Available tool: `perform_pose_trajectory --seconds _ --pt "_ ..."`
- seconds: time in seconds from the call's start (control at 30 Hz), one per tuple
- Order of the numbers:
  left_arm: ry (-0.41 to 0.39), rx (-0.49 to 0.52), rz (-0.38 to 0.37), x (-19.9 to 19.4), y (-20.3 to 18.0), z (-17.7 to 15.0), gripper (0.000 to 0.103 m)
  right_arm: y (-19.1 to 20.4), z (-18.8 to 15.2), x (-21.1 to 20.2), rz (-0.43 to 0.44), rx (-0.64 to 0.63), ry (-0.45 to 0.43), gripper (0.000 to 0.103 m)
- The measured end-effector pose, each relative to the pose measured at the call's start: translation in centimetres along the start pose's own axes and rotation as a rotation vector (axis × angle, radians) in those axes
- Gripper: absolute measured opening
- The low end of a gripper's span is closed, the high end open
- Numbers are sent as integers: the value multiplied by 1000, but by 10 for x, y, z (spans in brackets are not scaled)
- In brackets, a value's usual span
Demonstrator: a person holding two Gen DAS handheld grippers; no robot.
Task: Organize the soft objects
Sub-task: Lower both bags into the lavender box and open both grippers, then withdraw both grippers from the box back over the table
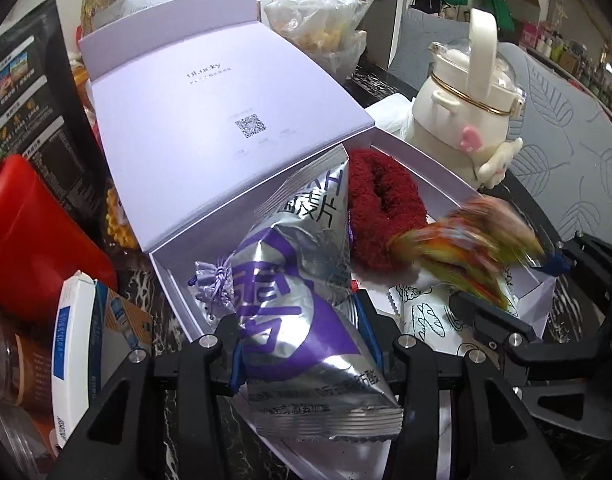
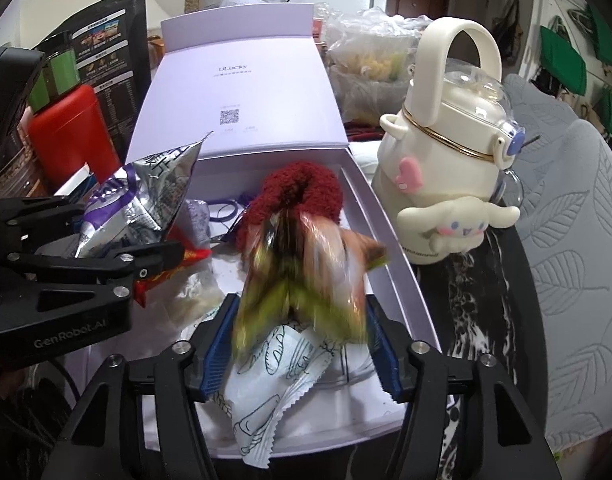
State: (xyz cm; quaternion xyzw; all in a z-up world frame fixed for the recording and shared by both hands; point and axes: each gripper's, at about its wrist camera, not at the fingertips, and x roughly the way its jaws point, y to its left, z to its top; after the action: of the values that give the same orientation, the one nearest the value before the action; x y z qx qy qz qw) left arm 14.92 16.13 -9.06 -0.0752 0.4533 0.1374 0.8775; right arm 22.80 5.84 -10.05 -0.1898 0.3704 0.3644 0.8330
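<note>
My left gripper [image 1: 306,352] clamps the silver-and-purple snack bag [image 1: 302,280] at lower centre of its view, the bag's long axis running up-frame over the near rim of the open lilac box [image 1: 446,178]. My right gripper [image 2: 298,340] pinches a blurred green-orange packet [image 2: 302,276] low in its frame, directly above the box floor. Both loads already point boxward toward the red scrunchie [image 2: 298,196], the right one nearer.
</note>
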Motion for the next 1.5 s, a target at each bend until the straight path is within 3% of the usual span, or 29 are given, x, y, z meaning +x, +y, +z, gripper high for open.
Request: perform_pose_trajectory --seconds 0.33,0.5,0.77,1.17,1.5 --pt "-13 38 67 -2 -9 1 46 -6 -5 -2 -10 28 34 65" --pt "-20 38 81 -7 -11 0 51 -4 -9 -14 -32 20 31 70" --pt "-44 29 77 -30 -13 -3 77 -5 -14 -36 -62 34 16 71" --pt "-95 36 55 -73 -21 2 77 -9 -15 -81 -96 64 -69 71" --pt "-193 41 54 -122 -25 -1 77 -7 -16 -125 -105 94 -166 71"
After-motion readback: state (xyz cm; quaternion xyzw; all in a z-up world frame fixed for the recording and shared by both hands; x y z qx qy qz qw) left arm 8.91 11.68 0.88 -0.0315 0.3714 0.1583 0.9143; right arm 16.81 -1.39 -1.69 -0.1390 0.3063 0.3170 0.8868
